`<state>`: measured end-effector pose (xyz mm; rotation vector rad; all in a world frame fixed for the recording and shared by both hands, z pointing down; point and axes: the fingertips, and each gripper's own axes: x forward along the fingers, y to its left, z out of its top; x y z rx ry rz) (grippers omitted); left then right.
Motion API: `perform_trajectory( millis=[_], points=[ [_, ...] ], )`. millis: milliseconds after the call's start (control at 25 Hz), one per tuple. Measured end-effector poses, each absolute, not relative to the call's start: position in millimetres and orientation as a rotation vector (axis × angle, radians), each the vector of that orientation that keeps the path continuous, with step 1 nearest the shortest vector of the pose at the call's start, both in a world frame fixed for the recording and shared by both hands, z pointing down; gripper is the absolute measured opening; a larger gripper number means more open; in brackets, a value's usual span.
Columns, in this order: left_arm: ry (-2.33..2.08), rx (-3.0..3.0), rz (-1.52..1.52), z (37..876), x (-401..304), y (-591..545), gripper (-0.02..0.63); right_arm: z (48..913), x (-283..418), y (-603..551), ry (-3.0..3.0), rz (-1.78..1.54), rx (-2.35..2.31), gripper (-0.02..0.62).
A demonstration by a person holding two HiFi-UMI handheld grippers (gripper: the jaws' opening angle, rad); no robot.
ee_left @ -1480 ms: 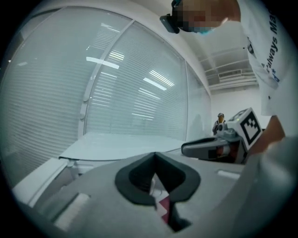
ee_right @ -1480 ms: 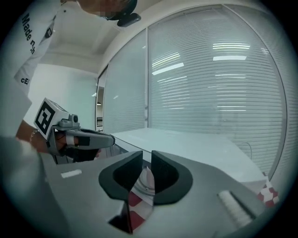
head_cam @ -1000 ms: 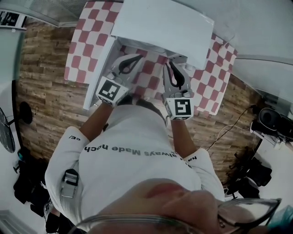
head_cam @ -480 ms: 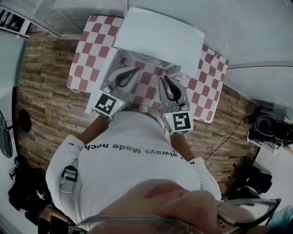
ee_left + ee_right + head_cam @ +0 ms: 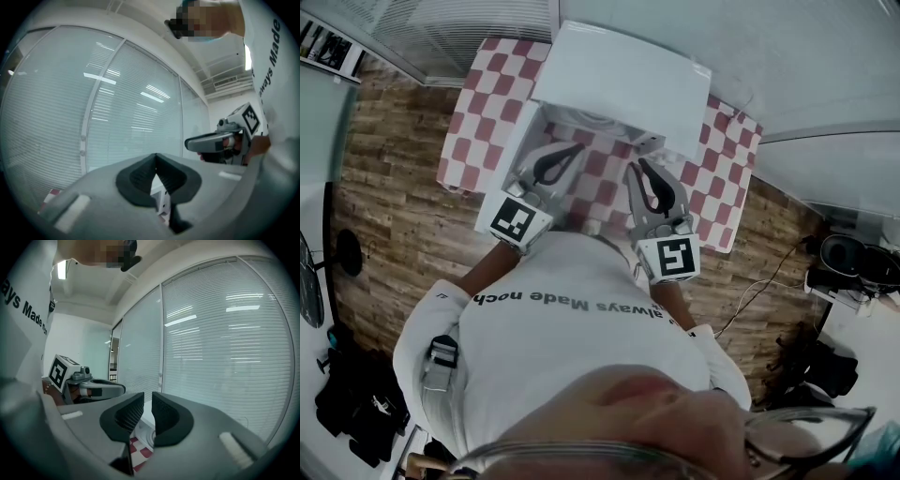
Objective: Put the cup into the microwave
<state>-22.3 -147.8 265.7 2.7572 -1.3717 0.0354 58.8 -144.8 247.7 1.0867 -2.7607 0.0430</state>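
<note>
Both grippers had pulled back toward the person, the left gripper (image 5: 156, 159) with jaws closed and the right gripper (image 5: 147, 400) with jaws a crack apart and empty, while the white cup (image 5: 593, 116) apparently sat inside the open microwave (image 5: 623, 80), suggesting placement was done.

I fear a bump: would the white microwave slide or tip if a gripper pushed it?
Probably neither easily. The microwave is a broad box covering much of the checked tablecloth under it, so likely heavy and stable. The cloth might creep or wrinkle under a hard shove. What looks like the microwave's open door, at the left, would probably swing first.
</note>
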Motion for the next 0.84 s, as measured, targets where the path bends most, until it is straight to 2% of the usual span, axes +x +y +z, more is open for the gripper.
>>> perform_trajectory(
  millis=[840],
  points=[
    [-1.39,2.764,-0.012,255,-24,-155,0.005,241,69,-151,-2.76,0.054,1.151,0.052]
  ],
)
